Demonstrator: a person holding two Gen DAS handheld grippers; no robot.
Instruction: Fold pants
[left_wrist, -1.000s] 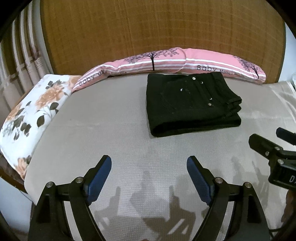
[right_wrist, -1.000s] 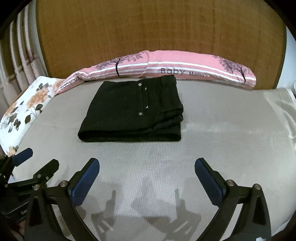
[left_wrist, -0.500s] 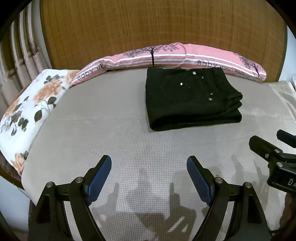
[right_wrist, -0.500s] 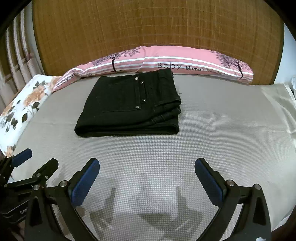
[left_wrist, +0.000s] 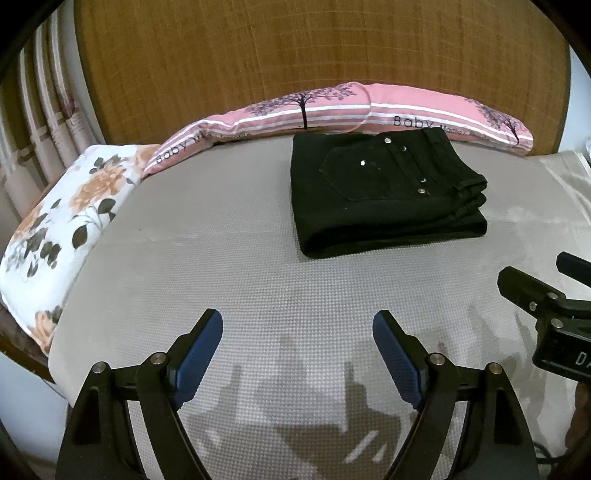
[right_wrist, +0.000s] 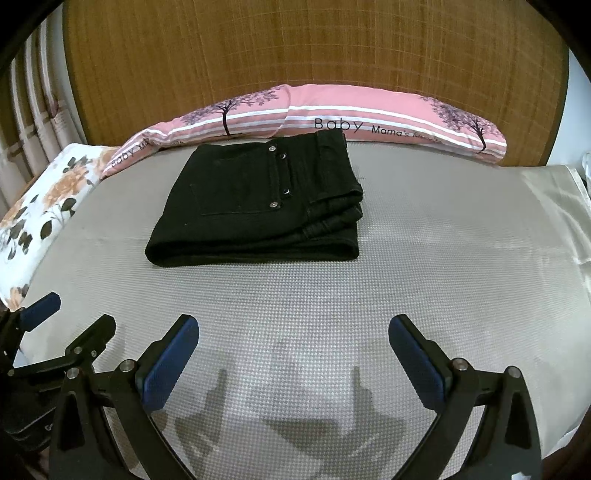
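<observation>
Left gripper (left_wrist: 297, 334): It was nearest to the camera, low over the grey mat (left_wrist: 221, 280). Its two blue pads stood wide apart. Nothing was between them.
Right gripper (right_wrist: 293, 339): It hung low over the mat too, just beside the left one. Its pads were wide apart as well, and it held nothing.
Pants (right_wrist: 258, 206): The black pants lay in a neat, thick stack on the mat, well apart from both grippers. The far edge sat just in front of the pink pillow (right_wrist: 388, 118). A back pocket and some shiny studs faced up.
Job done: The pants looked fully folded, with layers piled on top of each other.
Job left: I think almost nothing was left. Maybe a small tidy of the loose edges on the right side of the stack.
Count of grippers: two.
Count of pants: one pair.
Count of pillows: two, a long pink one with trees at the back and a flower pillow (left_wrist: 66, 214) on the left.
Farthest thing: one brown woven headboard (right_wrist: 314, 62).
</observation>
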